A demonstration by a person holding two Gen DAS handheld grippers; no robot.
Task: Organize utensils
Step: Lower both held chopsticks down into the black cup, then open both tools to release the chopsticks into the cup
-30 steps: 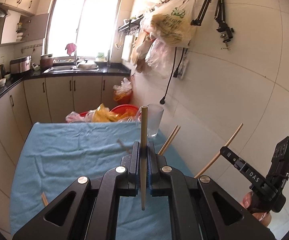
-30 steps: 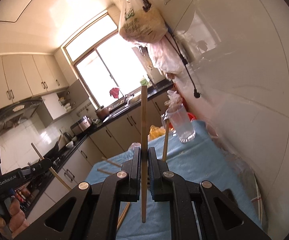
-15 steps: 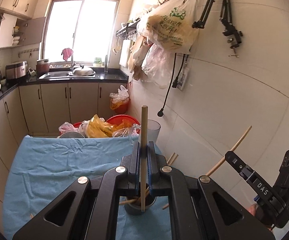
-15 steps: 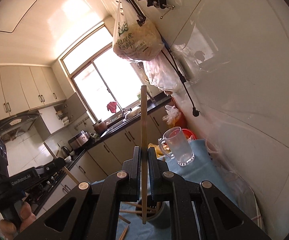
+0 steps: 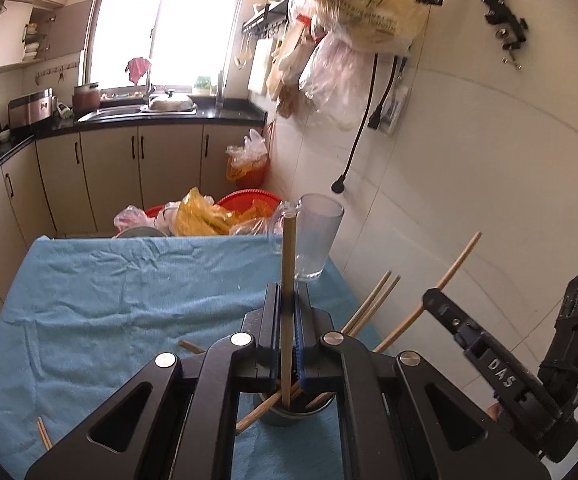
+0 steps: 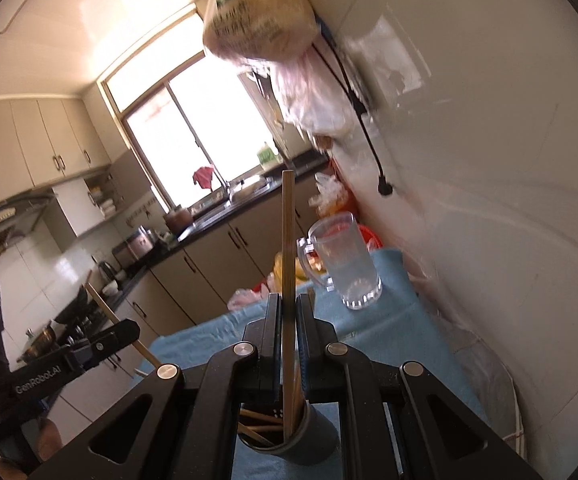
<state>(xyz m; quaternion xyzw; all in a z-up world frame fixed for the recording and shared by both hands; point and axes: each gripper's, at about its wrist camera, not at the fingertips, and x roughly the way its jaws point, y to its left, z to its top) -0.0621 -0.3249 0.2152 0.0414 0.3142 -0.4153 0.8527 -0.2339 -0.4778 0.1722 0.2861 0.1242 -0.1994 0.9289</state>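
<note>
Both jaw pairs clenched, each on one chopstick. Left gripper [image 5: 287, 320] pinches a chopstick [image 5: 287, 264] upright between its blue pads; the stick's lower end hangs over the mouth of the dark holder [image 5: 289, 414], which shows under the gripper frame. Whether the tip is inside the rim or just above it, I cannot tell. Right gripper [image 6: 287, 332] grips its own chopstick [image 6: 287, 248] upright too, with the lower end down inside the holder's mouth, among sticks already leaning there.

Holder stands on a blue cloth [image 5: 109, 300] that covers the table. Several chopsticks lean out of the holder toward the wall side. Loose ones lie on the cloth: one pair [image 5: 43, 434] near the left edge, another stick [image 5: 191, 347] just left of the left gripper.

Glass mug [image 5: 315, 240], empty, stands on the cloth's far right corner, near the tiled wall [image 5: 469, 200]. Beyond the far edge, red basins [image 5: 249, 198] with plastic bags. A full plastic bag [image 5: 365, 4] hangs high on the wall; a black plug [image 5: 339, 186] dangles on its cord beside it.

In the left view the right gripper appears at lower right, its stick slanting up toward the wall. In the right view the left gripper shows at lower left with a hand [image 6: 47, 438] partly visible beneath it.
</note>
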